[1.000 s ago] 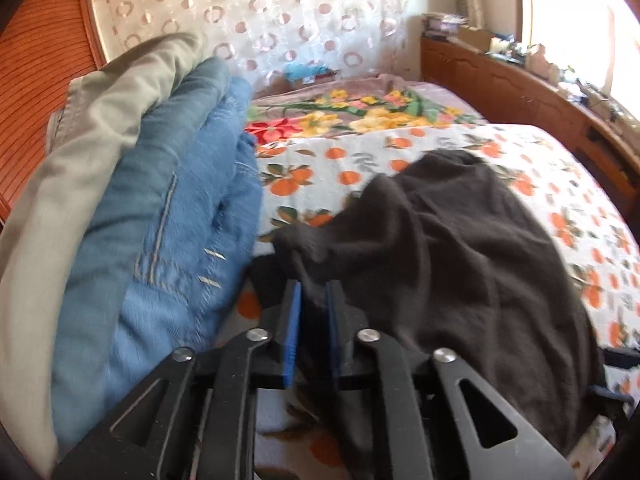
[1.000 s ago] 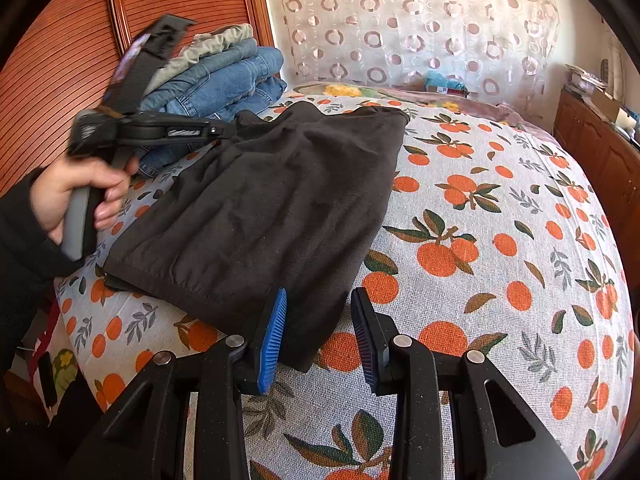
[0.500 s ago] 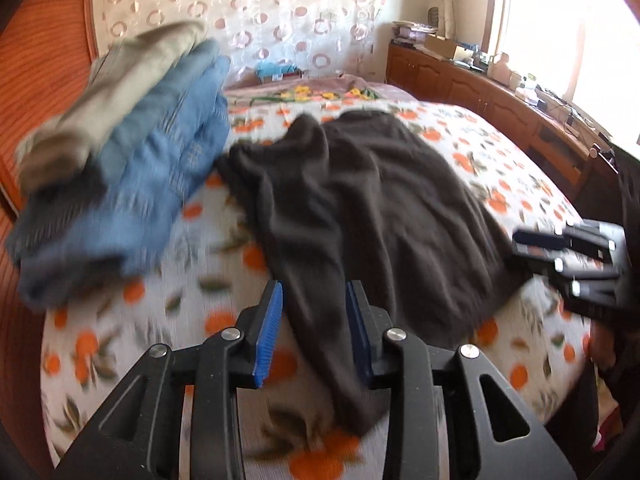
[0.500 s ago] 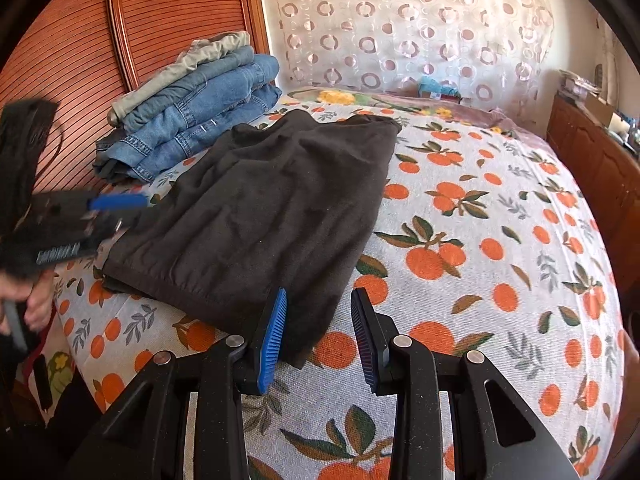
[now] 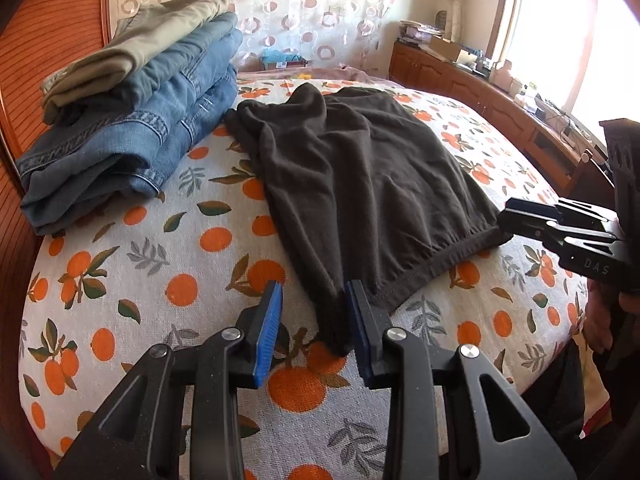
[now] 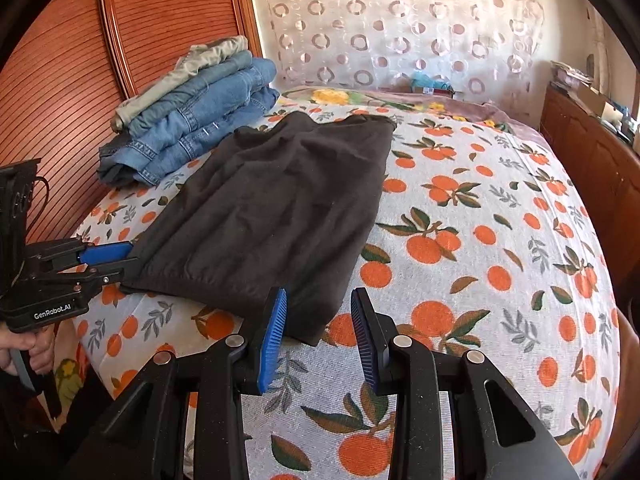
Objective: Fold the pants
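Two grippers work the near edge of the bed (image 5: pixel 120 320), where the dark pants (image 5: pixel 368 184) lie flat beside a stack of folded jeans (image 5: pixel 132 136). The left wrist view shows the left gripper (image 5: pixel 314 328) parted, having just opened, a near pants corner between its pads unpinched, and the window on the right. The right wrist view shows the right gripper (image 6: pixel 318 336) open astride the other near corner, and the person's hand (image 6: pixel 28 350) low on the left.

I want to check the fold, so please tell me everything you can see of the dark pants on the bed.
The dark pants are brownish-black soft knit, folded lengthwise and lying flat with light wrinkles on the orange-print bedsheet. The stitched hem is at the near edge. Their far corner lies close to the stack of folded jeans. Each near corner sits between the pads of an open claw.
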Demonstrator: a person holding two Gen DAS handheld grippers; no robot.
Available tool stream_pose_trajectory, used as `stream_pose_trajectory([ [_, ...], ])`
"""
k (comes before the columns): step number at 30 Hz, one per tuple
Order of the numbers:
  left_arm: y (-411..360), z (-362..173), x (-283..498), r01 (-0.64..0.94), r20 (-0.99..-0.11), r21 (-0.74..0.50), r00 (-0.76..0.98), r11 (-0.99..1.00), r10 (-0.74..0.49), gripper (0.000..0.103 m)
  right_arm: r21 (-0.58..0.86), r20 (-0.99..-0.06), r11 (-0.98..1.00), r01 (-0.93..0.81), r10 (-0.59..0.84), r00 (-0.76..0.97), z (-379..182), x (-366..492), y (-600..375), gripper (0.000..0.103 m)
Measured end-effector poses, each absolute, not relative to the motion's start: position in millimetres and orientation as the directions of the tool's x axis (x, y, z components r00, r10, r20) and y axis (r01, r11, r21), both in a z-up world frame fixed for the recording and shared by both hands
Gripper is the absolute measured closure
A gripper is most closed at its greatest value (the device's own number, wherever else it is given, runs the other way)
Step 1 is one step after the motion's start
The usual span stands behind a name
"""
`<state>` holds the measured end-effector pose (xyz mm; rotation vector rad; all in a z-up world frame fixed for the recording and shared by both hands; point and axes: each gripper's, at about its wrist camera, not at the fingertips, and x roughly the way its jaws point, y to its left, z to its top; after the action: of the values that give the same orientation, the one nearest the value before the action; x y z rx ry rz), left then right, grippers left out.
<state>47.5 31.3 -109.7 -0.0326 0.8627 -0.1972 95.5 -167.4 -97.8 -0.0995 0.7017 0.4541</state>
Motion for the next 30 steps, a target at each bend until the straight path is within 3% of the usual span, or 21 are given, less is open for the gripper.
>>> stream_pose_trajectory([
  [30, 30, -112, 31, 0.179, -0.721, -0.185, 0.644, 0.966, -0.257, 0.08, 0.099, -0.642, 0.886, -0.453, 0.405, 0.651, -109, 94, -169, 0.068],
])
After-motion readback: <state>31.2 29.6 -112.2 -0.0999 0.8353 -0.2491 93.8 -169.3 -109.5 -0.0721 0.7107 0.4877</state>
